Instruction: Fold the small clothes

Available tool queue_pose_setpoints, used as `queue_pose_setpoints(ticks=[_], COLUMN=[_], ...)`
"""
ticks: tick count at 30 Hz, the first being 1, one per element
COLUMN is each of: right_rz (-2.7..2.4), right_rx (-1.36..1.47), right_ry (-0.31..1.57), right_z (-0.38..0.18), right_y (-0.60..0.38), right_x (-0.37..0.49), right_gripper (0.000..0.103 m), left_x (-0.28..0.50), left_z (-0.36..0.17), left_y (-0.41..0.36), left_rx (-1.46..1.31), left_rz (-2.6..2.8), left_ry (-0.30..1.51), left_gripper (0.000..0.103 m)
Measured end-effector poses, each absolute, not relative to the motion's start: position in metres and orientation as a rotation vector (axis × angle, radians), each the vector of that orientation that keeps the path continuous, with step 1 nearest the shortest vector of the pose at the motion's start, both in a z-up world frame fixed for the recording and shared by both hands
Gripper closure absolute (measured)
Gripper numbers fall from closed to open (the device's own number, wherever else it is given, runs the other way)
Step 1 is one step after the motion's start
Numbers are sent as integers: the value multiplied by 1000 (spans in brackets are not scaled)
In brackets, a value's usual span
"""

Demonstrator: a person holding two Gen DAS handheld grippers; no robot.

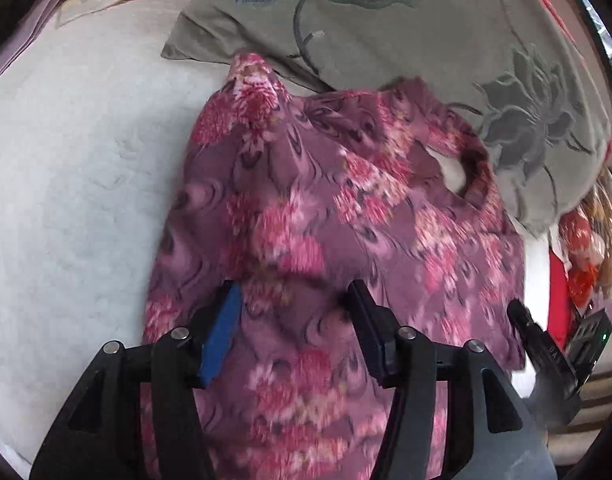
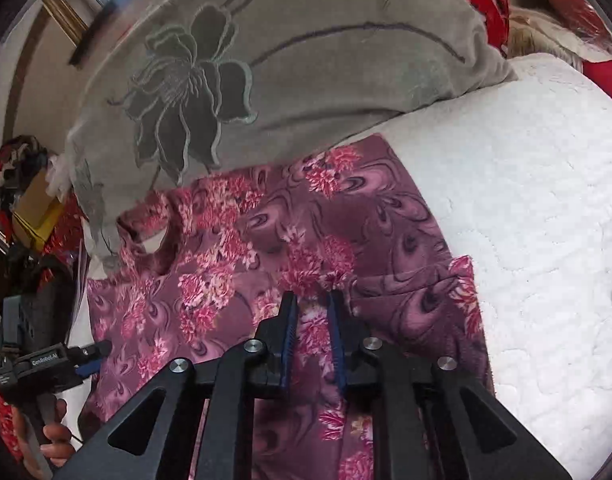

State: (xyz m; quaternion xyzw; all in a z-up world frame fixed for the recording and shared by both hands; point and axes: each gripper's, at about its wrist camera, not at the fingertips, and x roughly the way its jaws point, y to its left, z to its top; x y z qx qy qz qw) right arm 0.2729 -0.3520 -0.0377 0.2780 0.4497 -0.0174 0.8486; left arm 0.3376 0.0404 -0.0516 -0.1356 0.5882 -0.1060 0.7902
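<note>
Both tools are black plastic with triangular cut-outs, silver round pins and blue-padded fingers (image 1: pixel 221 336).

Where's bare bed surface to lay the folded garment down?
Free: the white quilt on the far side of the floral garment from the other gripper, below the grey pillow. Crowded: the pillow along the garment's top edge, and the red and yellow clutter by the neck opening.
</note>
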Motion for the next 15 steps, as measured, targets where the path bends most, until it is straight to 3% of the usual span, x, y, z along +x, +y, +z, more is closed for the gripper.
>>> queue_pose_setpoints(ticks=[3,5,6,15], right_rz=[37,64,49,44], right_rx=[569,555,536,554], right_ry=[929,953,980,1148], right_z=[-14,-14,-19,-31], right_y=[-352,-353,-352,-346], right_x=[251,233,225,140], right_gripper=[79,61,59,57], left_x=[302,278,265,188], left_z=[-39,-48,-60,-59], left_y=[48,53,55,79], left_rx=[-253,-239,-233,-212], left_rz=[-271,-274,-272,-309], left_ry=[1241,1261,1308,1389], left_gripper=[49,48,48,47])
